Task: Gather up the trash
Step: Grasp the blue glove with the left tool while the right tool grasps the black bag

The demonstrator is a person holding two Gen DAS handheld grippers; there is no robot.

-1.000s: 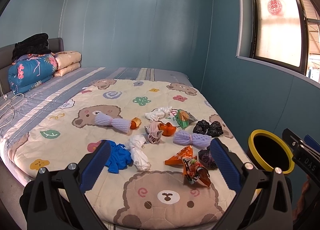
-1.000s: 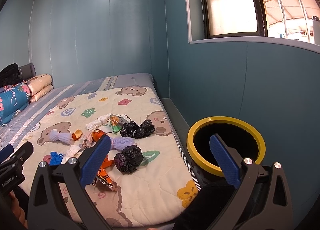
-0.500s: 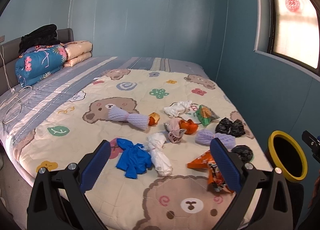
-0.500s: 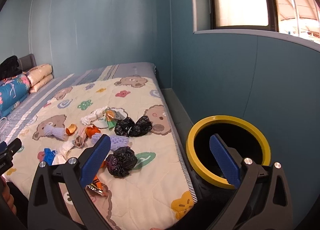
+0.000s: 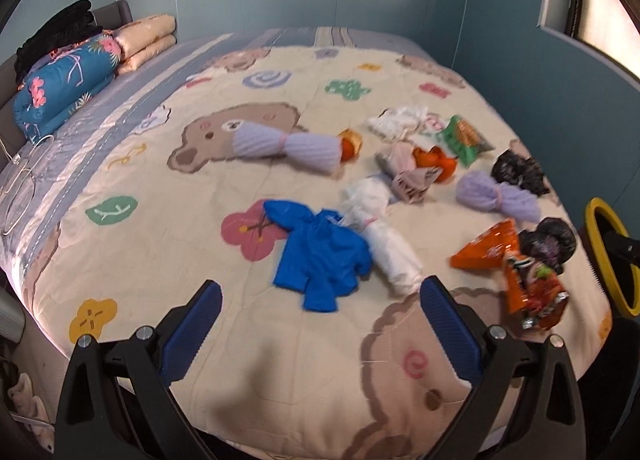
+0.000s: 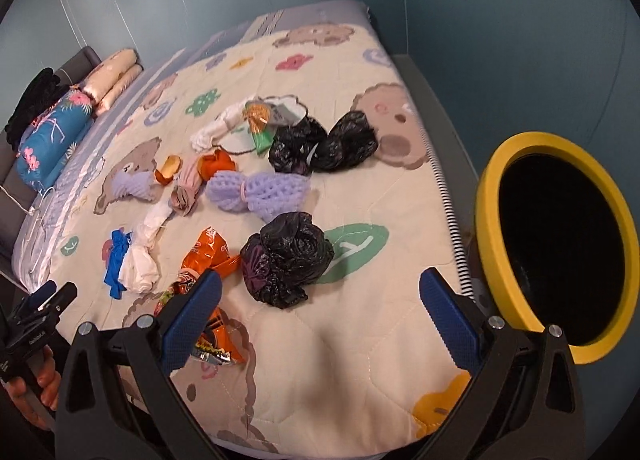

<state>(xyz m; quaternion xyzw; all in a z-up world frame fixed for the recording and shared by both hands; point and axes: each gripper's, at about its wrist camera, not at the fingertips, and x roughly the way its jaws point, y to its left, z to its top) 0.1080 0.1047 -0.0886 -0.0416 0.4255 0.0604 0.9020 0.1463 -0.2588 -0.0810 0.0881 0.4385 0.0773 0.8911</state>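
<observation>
- Both grippers have dropped lower and closer to the bed (image 5: 120, 163) than a second ago; the window that filled the upper right of each view is now almost out of sight.
- The left gripper (image 5: 320, 328) hangs over the near edge of the bear-print quilt, jaws spread wide and empty, with a blue garment (image 5: 320, 260) just beyond its fingertips.
- The right gripper (image 6: 316, 320) is likewise wide apart and holds nothing; a crumpled black bag (image 6: 286, 260) lies on the quilt between and just beyond its fingers.
- The trash is scattered across the near right part of the quilt: orange snack wrappers (image 6: 208, 256), a pair of black bags (image 6: 324, 143) farther off, and a green packet (image 5: 464, 137).
- Mixed among it are lilac knitted bundles (image 6: 258, 189), a white bundle (image 5: 384, 240) touching the blue garment, and a pink cloth (image 5: 404, 171).
- A yellow-rimmed bin (image 6: 504, 163) stands on the floor just beside the bed's right edge, its dark mouth tilted toward the right camera.
- Folded bedding (image 5: 64, 79) is stacked at the far left.
</observation>
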